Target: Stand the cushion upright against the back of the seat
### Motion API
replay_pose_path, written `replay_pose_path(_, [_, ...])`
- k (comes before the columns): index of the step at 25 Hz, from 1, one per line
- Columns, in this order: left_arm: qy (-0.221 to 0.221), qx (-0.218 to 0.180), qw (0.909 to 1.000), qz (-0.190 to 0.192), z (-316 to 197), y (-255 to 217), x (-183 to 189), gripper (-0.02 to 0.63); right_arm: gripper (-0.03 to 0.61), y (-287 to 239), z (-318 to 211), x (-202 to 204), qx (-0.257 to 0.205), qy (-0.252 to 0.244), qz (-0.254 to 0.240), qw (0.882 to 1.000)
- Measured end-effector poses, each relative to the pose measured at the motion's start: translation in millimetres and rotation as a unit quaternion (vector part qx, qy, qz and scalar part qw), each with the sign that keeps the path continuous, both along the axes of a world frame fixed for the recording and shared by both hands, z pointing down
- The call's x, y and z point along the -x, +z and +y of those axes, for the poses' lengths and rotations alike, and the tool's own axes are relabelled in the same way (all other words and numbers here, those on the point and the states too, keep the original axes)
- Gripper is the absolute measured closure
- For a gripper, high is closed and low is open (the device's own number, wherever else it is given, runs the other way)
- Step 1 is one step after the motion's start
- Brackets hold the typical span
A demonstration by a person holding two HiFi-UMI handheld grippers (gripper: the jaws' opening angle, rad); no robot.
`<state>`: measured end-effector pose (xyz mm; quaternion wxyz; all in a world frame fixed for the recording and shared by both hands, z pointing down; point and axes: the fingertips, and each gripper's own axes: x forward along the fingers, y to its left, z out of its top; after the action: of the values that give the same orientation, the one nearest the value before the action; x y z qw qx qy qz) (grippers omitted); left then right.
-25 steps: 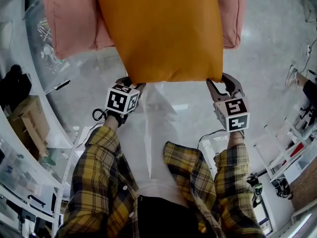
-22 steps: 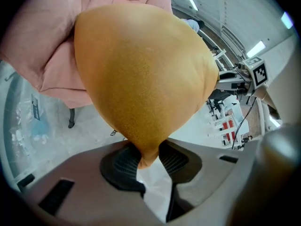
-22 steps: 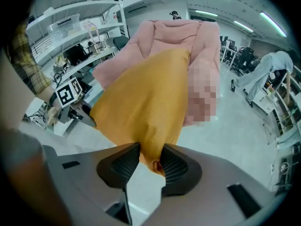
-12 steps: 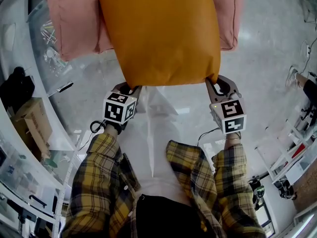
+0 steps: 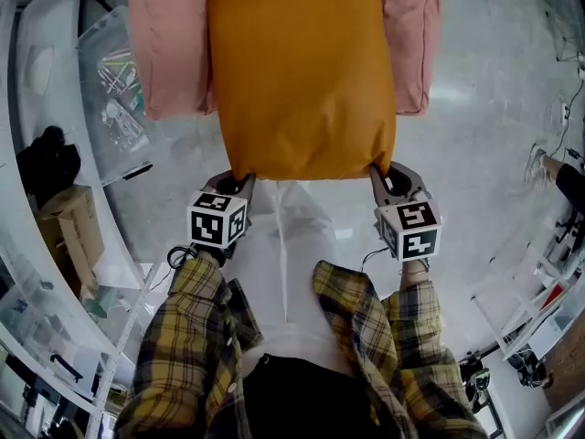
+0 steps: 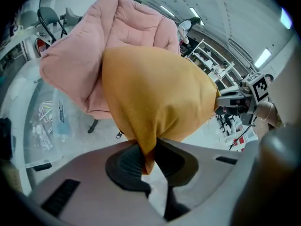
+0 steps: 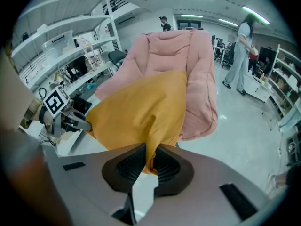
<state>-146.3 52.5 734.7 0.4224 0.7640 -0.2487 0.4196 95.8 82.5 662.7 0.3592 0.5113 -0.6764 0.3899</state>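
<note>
- Clamping item, left: left gripper (image 5: 239, 181), jaws closing on the near left corner of the cushion (image 5: 302, 71), with a fold of orange cloth pinched between the ribbed pads.
- Centre: the cushion is orange and plump, and is held by its two near corners in front of the seat (image 5: 169, 53). Its long axis runs away from the person toward the seat. Whether its far end rests on the padding cannot be told.
- Behind the cushion: the seat is pink and thickly padded, and its back (image 7: 171, 48) rises beyond the cushion's far end.
- Right: right gripper (image 5: 384, 174), jaws closing on the near right corner, with cloth pressed between the pads in the same way.
- Governing relation: the cushion lies straight ahead of both grippers, between them and the seat back. The two hands are level on the near edge, neither one closer to the back.
- Judgement: the next move probably calls for raising the near edge so the long axis tips upright against that back.
</note>
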Motion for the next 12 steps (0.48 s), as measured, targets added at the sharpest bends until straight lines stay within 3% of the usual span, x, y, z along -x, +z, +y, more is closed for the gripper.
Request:
replay_pose_path(6, [-0.013,-0.016,0.9998,0.003,-12,-47,21,0.563,0.526,-35,-6,17,-0.029,0.044,-0.033,0.998])
replay_pose_path(12, [-0.026,-0.043,0.9986,0.012,-31,-100,28,0.565,0.526,-79,-19,20,-0.047,0.041,-0.048,0.997])
